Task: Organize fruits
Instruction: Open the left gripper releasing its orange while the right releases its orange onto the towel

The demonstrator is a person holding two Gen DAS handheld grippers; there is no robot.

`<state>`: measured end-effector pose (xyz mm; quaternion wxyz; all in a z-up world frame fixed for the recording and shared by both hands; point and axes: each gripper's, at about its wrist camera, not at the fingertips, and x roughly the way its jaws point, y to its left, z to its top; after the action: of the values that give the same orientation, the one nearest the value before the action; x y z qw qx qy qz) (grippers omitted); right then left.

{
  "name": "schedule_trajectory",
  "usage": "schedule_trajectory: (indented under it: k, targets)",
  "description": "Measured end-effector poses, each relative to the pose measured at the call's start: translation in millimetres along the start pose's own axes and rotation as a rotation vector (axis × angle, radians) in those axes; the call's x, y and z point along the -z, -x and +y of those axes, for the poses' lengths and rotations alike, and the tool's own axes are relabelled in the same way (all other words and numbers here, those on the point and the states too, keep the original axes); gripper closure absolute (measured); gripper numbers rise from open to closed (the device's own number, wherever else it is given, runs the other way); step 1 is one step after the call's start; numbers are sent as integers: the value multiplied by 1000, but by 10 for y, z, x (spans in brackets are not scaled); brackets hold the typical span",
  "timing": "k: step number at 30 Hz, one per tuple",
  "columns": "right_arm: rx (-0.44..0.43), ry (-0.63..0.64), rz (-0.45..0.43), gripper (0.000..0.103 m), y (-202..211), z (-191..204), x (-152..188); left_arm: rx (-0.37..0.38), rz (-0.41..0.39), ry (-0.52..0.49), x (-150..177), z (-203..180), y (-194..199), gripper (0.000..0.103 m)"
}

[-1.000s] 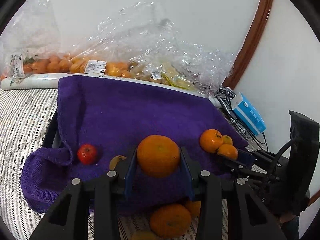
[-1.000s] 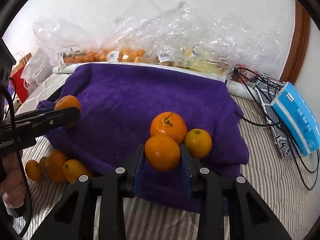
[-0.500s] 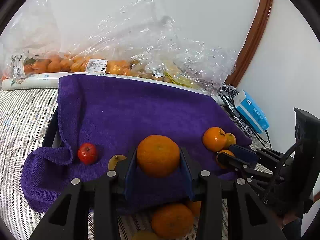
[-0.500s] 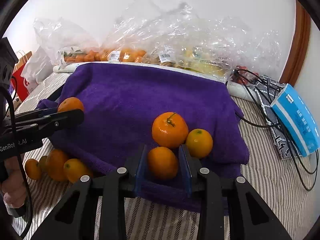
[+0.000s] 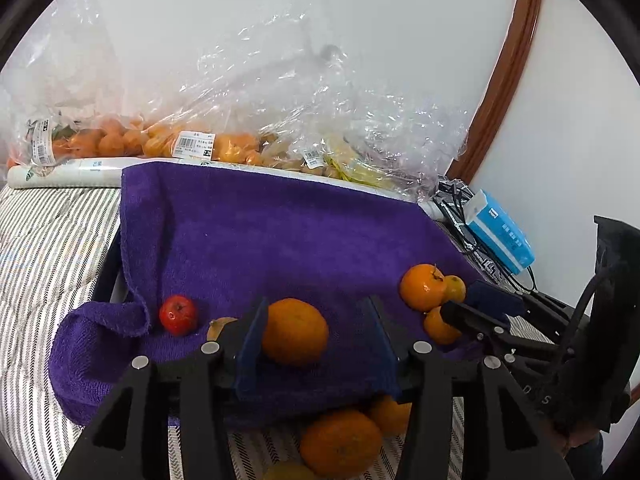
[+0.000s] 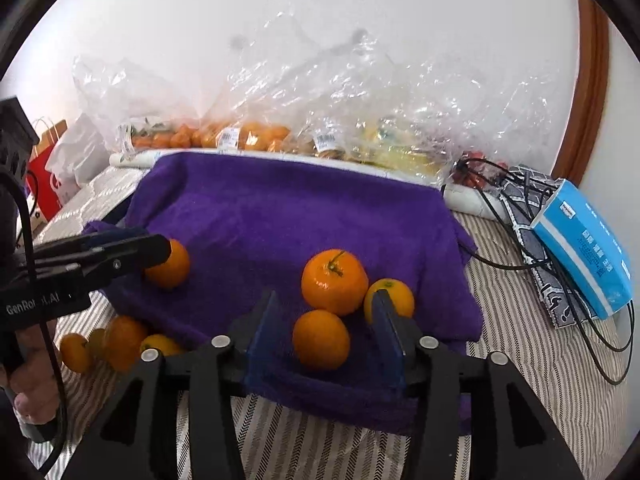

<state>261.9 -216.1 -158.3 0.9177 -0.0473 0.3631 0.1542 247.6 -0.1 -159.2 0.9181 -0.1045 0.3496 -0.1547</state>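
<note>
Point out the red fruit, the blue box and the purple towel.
red fruit (image 5: 178, 315), left wrist view, middle of its skin
blue box (image 6: 586, 246), right wrist view, its printed side
purple towel (image 6: 288, 208), right wrist view, bare upper part

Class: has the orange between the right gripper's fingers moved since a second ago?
Yes. The orange now sits lower, below the stemmed orange, on the purple towel; the right gripper is opening.

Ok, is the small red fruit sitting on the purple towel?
Yes, the red fruit rests on the purple towel, by its folded left edge.
</note>
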Motion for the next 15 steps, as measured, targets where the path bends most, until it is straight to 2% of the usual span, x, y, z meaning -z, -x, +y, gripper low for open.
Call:
schedule_trajectory:
  k: [4, 9, 15]
  targets:
    - [-1, -26, -17, 46, 20, -44, -8, -21, -24, -9, 2, -16, 37, 55]
    - [-17, -66, -35, 46, 55, -91, -3, -50, -72, -30, 9, -56, 116, 55]
    - [16, -55, -84, 46, 122, -81, 3, -111, -92, -25, 3, -43, 151, 55]
